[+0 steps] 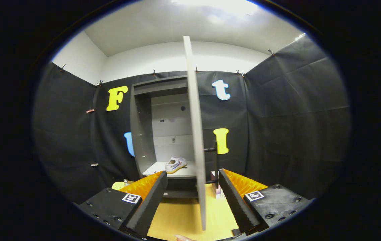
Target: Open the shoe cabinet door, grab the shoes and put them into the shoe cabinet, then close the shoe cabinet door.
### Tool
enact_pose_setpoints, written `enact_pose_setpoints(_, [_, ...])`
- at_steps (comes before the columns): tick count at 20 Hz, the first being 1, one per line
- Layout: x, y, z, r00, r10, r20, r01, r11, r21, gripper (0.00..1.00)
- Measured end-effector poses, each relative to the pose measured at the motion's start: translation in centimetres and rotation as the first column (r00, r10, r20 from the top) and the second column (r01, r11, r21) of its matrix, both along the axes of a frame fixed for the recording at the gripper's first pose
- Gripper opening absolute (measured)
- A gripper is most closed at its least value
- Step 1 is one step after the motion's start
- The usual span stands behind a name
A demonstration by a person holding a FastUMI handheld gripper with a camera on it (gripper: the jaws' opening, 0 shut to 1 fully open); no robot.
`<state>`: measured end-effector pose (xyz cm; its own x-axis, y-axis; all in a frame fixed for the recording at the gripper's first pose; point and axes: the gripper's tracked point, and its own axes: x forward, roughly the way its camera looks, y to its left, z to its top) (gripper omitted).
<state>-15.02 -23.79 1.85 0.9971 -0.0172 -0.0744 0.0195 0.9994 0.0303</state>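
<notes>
The shoes (175,164) rest on the shoe cabinet (141,134) shelf. The gripper (193,179) fingers stand apart, straddling the open door (195,134) edge, positioned to swing it closed.

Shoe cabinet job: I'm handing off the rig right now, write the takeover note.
Gripper: open, fingers either side of the door's edge, not pressing it.
Door: swung open, edge-on between the fingers, its black handle on the far side.
Shoes: already on the shelf inside the shoe cabinet.
Done: door opened, shoes placed.
Left: close the door.
</notes>
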Motion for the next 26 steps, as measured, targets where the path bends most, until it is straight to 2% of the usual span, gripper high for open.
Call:
enact_pose_setpoints(6, [3.7, -4.9, -1.0, 1.000, -0.001, -0.019, 0.000, 1.000, -0.014, 0.98])
enact_pose_setpoints(11, [6.8, -6.1, -2.8, 0.998, 0.029, -0.057, -0.029, 1.000, -0.001, 0.98])
enact_pose_setpoints(14, [7.9, -5.3, -3.1, 0.997, 0.040, -0.068, -0.040, 0.999, -0.005, 0.98])
enact_pose_setpoints(19, [7.4, -3.2, -3.3, 0.997, 0.028, -0.071, -0.027, 1.000, 0.009, 0.96])
enact_pose_setpoints(26, [8.6, 4.5, -4.4, 0.995, 0.081, -0.063, -0.080, 0.997, 0.013, 0.96])
